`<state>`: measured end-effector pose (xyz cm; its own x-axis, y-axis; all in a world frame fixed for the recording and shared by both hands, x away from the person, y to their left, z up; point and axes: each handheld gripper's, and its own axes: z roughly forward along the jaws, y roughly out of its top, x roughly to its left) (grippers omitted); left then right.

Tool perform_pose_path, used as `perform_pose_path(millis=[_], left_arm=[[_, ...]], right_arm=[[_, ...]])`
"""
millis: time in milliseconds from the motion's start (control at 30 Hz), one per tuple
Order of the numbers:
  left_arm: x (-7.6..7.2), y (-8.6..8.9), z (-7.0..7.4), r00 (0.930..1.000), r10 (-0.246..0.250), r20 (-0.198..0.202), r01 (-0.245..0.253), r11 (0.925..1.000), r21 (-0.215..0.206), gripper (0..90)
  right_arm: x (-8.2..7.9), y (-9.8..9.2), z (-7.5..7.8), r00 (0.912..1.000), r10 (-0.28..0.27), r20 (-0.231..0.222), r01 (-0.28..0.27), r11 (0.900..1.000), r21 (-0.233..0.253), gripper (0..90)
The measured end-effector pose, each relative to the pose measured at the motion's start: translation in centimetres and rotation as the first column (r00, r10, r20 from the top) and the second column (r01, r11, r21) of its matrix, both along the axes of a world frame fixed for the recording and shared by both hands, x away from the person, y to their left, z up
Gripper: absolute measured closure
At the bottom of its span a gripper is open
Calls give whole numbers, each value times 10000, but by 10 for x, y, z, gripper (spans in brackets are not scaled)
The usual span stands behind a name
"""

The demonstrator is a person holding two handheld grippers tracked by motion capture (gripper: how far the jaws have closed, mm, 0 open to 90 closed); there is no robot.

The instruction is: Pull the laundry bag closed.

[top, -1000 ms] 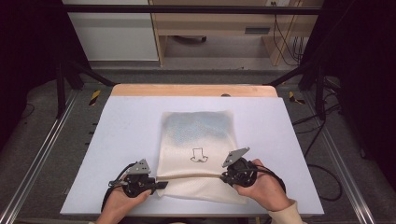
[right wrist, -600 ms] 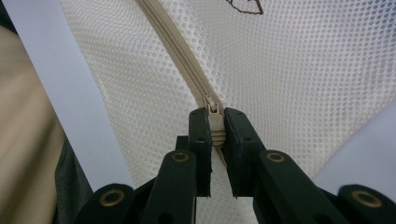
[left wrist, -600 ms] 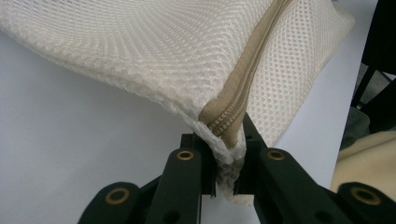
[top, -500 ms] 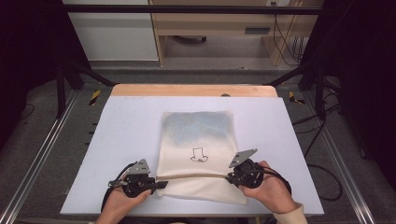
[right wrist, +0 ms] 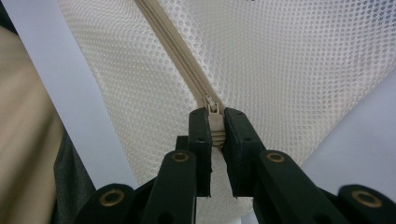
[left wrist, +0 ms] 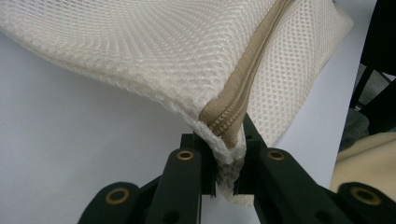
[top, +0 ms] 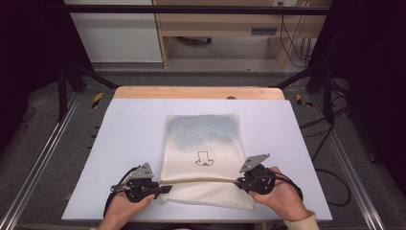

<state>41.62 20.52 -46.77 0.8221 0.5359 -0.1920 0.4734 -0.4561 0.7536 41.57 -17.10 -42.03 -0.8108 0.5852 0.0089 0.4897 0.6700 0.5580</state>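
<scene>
A pale table (top: 119,143) with a wooden strip (top: 198,92) along its far edge stands on grey floor (top: 43,158), with metal rails (top: 38,165) running along both sides. Beyond it are a white cabinet (top: 115,36) and a wooden desk (top: 230,28), with cables (top: 289,33) hanging at the right. Both outer sides of the room lie in darkness.
</scene>
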Motion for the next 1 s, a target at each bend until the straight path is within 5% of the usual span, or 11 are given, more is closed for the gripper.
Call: perform_pose_path(millis=[1000], left_arm=[[0,1,2,9999,5,172,-4,10000,-9,827]], right_arm=[[-1,-7,-4,9998,-153,-162,155,9999,78,819]])
